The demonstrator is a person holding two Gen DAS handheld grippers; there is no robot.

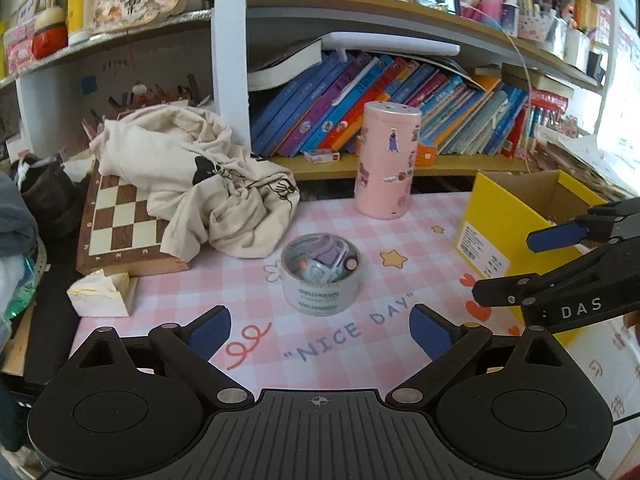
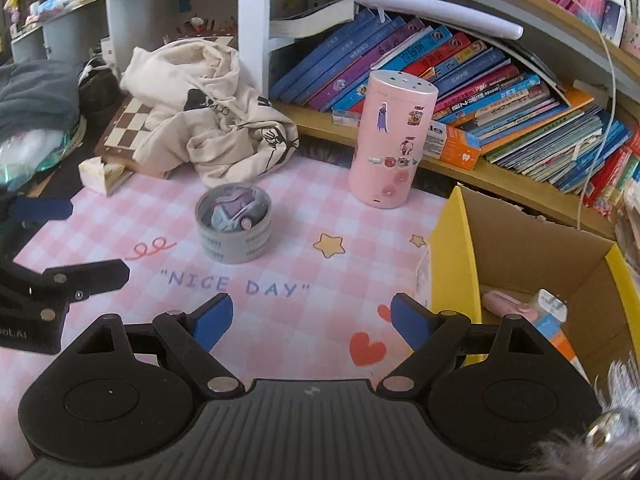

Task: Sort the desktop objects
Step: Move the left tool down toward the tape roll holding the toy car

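claws: our left gripper (image 1: 320, 330) and right gripper (image 2: 311, 318) both gape wide, empty
target: tape roll (image 1: 320, 278) at 12 o'clock, we straddle its rim squarely
drop: yellow box (image 2: 532, 264) at 2 o'clock

Pretty cluttered corner tbh. The table (image 1: 256, 364) has a pink checkered mat with "NICE DAY" printed on it, and behind it there's a wooden bookshelf (image 2: 496, 178) crammed with leaning kids' books (image 1: 360, 96). A white upright post (image 1: 230, 52) splits the shelves. Bright daylight washes in from the right.
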